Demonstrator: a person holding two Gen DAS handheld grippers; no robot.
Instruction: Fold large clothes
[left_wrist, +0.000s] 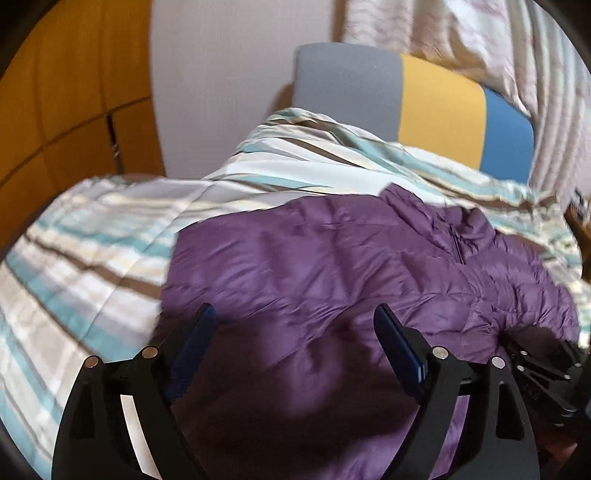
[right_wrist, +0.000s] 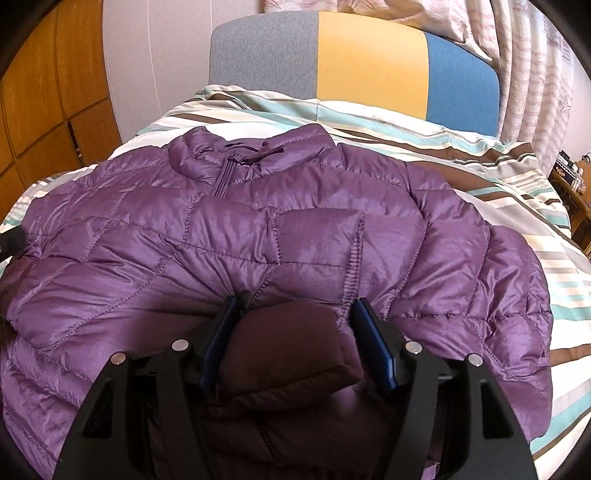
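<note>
the purple puffy jacket (right_wrist: 236, 236) lay flat on the bed w/ the stripy blanket (right_wrist: 461, 155) under it. its collar and zip pointed to the far side, near the headboard (right_wrist: 369, 59) w/ grey, yellow & blue parts.

my right claw (right_wrist: 295, 306) was at the near edge of the jacket. its 2 fingers were pinching a thick folded bit of the jacket, prob a sleeve end, and that bit filled the gap b/w the blue pads (right_wrist: 373, 339). the bit looked dark bc it was in shadow.

my left claw (left_wrist: 295, 314) was over the left part of the jacket (left_wrist: 332, 266). its fingers were spread wide apart w/ nothing b/w them, just purple cloth below. i couldn't tell if the tips touched the cloth, the pic was a bit blurry.

in the left claw's view my right claw (left_wrist: 543, 365) showed at the far right edge, low down by the jacket.

the blanket (left_wrist: 81, 258) showed on the left. a wood cupboard (left_wrist: 55, 110) stood far left, and a pale curtain (right_wrist: 535, 74) hung far right.
</note>
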